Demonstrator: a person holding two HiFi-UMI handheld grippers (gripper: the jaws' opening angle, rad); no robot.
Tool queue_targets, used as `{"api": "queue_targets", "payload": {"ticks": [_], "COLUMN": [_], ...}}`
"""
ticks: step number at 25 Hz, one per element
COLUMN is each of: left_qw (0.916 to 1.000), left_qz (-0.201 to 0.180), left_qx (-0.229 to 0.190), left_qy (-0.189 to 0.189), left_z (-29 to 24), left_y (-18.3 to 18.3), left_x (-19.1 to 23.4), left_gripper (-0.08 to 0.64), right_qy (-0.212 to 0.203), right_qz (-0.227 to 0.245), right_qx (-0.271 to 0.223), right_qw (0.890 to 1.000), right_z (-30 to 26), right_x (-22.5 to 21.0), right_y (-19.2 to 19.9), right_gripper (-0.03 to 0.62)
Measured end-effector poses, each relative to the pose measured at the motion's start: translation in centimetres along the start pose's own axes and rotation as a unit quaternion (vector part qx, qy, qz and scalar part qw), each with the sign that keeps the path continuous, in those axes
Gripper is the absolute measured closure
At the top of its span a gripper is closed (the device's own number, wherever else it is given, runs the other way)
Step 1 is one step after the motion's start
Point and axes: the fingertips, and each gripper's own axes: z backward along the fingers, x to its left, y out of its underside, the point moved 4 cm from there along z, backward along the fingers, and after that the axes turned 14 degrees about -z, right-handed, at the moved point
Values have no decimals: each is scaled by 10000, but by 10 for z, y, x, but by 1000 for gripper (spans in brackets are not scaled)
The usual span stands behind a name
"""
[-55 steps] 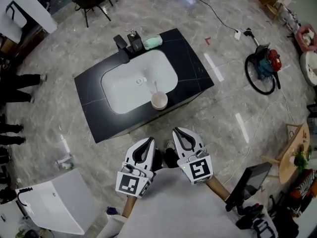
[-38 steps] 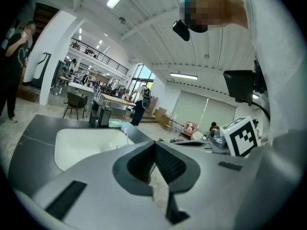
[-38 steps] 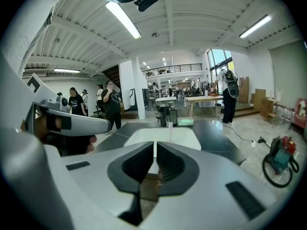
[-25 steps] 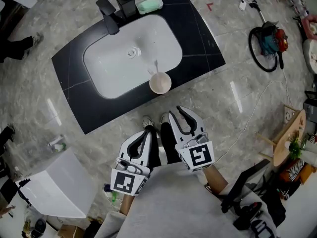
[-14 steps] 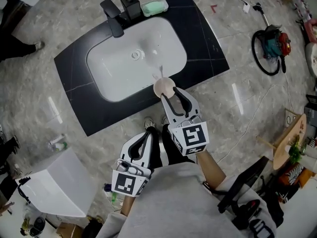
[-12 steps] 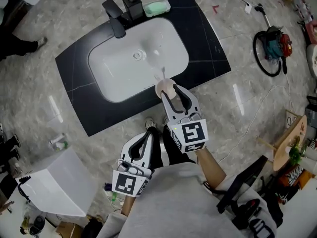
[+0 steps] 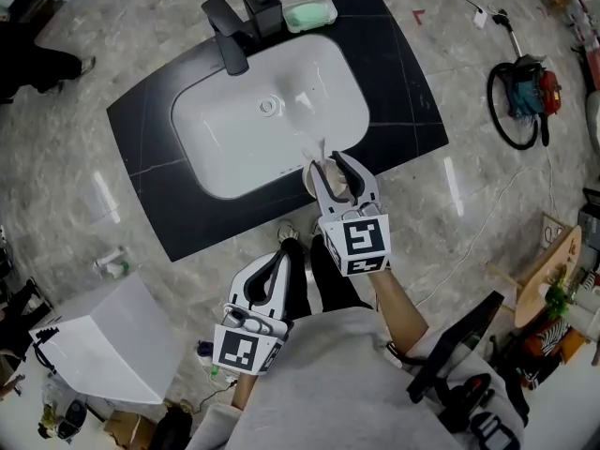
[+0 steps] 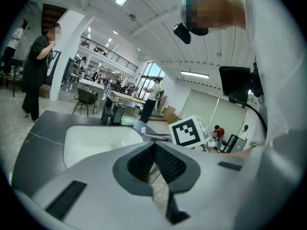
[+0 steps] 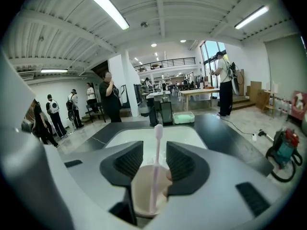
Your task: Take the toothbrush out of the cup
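Reaching for the toothbrush [image 7: 317, 146] is the step in hand, as I judge it; nothing is gripped yet.

Head view: my right gripper [image 7: 334, 163] is out over the near edge of the black worktop [image 7: 150, 134], just right of the middle. Its fingers [image 7: 320, 178] stand either side of the pale cup [image 7: 331, 184], which sits on the rim between the white basin [image 7: 253, 111] and the near edge. The toothbrush stands in the cup and leans towards the basin. My left gripper [image 7: 279, 268] hangs back near my body, well apart from the worktop.

Left gripper view: the left gripper's [image 8: 154, 144] ribbed fingers meet at the tips, with nothing between them. Beyond them I can see the basin [image 8: 96, 138] and the marker cube [image 8: 188, 131] of my other gripper.

Right gripper view: this shows what the head view cannot. The right gripper's [image 9: 154, 152] fingers have just been opening and now stand wide. The toothbrush [image 9: 156, 166] rises upright between them, touching neither pad, its head above their tips. The cup [image 9: 146, 195] lies below and nearer.

Next, I think, I must close on the handle above the cup's rim, then lift straight up so the cup does not tip.
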Motion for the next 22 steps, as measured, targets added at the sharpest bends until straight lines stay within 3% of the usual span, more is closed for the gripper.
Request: {"api": "queue_targets", "payload": {"ticks": [13, 16, 19, 22], "left_qw": [9998, 10000, 9999, 9996], "left_qz": [199, 72, 113, 236], "left_qx": [49, 48, 49, 51], "left_qy": [-58, -40, -57, -113], "left_z": [-1, 1, 3, 4], "left_y": [0, 2, 1, 0], "left_x": [7, 9, 9, 8], "left_gripper": [557, 557, 557, 557], "right_qy": [174, 210, 360, 401], "right_qz": [212, 274, 381, 432], "right_qx": [152, 144, 118, 144], "right_qw": [9995, 9993, 9986, 9982], "right_z": [-14, -14, -13, -14], "right_x": [-1, 0, -2, -2], "right_y": [3, 3, 4, 4], "right_gripper": [446, 449, 501, 506]}}
